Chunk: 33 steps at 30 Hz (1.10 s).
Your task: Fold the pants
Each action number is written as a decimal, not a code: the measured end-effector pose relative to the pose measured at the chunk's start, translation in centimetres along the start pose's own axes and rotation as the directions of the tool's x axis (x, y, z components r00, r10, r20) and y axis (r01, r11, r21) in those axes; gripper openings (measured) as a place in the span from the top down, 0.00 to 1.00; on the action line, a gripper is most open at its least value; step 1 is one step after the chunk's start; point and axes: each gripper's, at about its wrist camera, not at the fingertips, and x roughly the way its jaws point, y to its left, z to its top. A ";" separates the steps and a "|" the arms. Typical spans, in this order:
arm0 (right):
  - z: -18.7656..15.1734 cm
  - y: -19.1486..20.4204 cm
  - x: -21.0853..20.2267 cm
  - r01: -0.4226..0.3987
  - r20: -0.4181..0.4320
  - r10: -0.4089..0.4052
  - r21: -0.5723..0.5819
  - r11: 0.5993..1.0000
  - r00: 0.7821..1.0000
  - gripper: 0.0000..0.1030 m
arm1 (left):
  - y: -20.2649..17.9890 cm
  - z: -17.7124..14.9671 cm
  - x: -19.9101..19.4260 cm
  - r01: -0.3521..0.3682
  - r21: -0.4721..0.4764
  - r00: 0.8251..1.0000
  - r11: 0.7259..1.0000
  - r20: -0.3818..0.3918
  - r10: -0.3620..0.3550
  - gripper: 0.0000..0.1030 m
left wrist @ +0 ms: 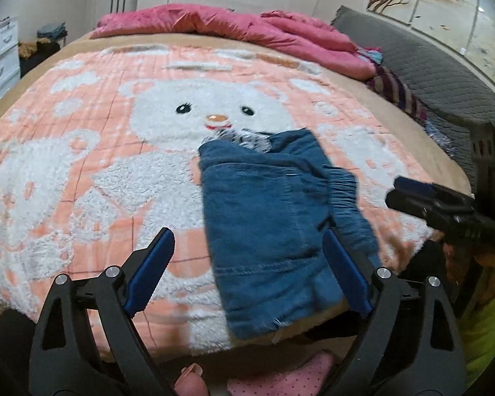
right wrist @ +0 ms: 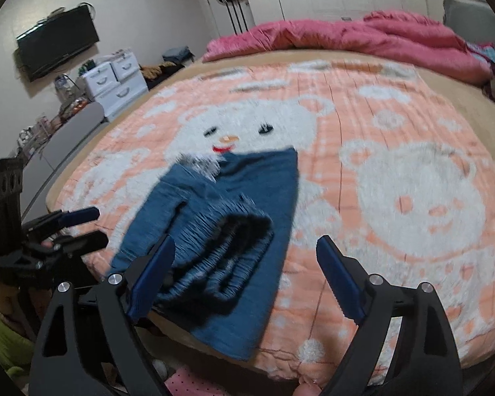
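The blue denim pants (left wrist: 267, 221) lie folded in a narrow stack on the pink and white bear blanket (left wrist: 99, 171) near the bed's front edge. Their frayed hem points to the far side and the elastic waistband (right wrist: 221, 247) lies on top. My left gripper (left wrist: 247, 244) is open above the front of the pants, and its right finger (left wrist: 343, 267) lies over the denim. My right gripper (right wrist: 247, 257) is open, with the waistband between its fingers. The right gripper also shows at the right in the left wrist view (left wrist: 422, 198), and the left gripper at the left in the right wrist view (right wrist: 82, 227).
A rumpled pink duvet (left wrist: 234, 29) lies along the far side of the bed. A grey headboard (left wrist: 429, 66) is at the right. White drawers (right wrist: 115, 79) and a wall TV (right wrist: 56, 46) stand to the left. Wardrobes line the back wall.
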 end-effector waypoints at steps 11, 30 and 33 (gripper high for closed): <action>-1.2 -1.3 3.6 -0.039 -0.061 0.043 0.071 0.997 0.997 0.16 | 1.6 0.0 5.2 -0.024 -0.045 0.996 0.999 -0.084 0.020 0.18; -1.3 -0.6 4.5 -0.157 -0.046 0.162 0.097 0.983 0.986 0.74 | 0.2 0.5 6.1 0.061 -0.075 0.993 0.995 -0.094 -0.068 0.77; -0.6 1.4 3.2 -0.092 -0.007 0.092 0.006 0.996 0.996 0.78 | -0.4 1.0 5.4 0.047 -0.047 0.996 0.998 -0.070 -0.050 0.82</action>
